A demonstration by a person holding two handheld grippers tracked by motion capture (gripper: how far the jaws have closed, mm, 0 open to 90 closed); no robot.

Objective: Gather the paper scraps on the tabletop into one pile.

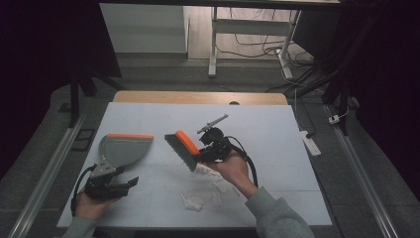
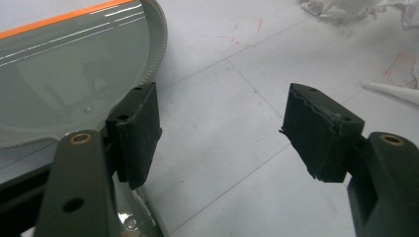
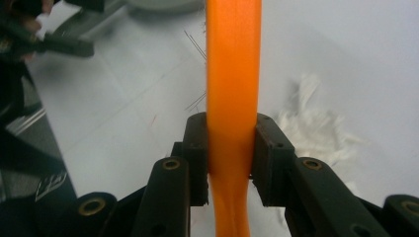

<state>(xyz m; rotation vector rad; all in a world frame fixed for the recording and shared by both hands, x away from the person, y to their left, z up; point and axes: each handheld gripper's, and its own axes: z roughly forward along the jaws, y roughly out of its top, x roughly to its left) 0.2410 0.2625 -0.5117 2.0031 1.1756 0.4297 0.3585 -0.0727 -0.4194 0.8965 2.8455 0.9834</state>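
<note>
A grey dustpan with an orange lip lies on the left of the white mat. My left gripper rests just in front of it, open, with bare mat between its pads. In the left gripper view the left gripper stands wide apart, and the dustpan lies beside its left jaw. My right gripper is shut on the orange handle of a hand brush, held above the mat's middle with the black bristles pointing down-left. The right gripper view shows the right gripper clamping the brush handle.
White paper shreds lie on the mat near the front, with more shreds under the right hand and beside the handle. A power strip lies on the floor at the right. A white desk frame stands beyond the table.
</note>
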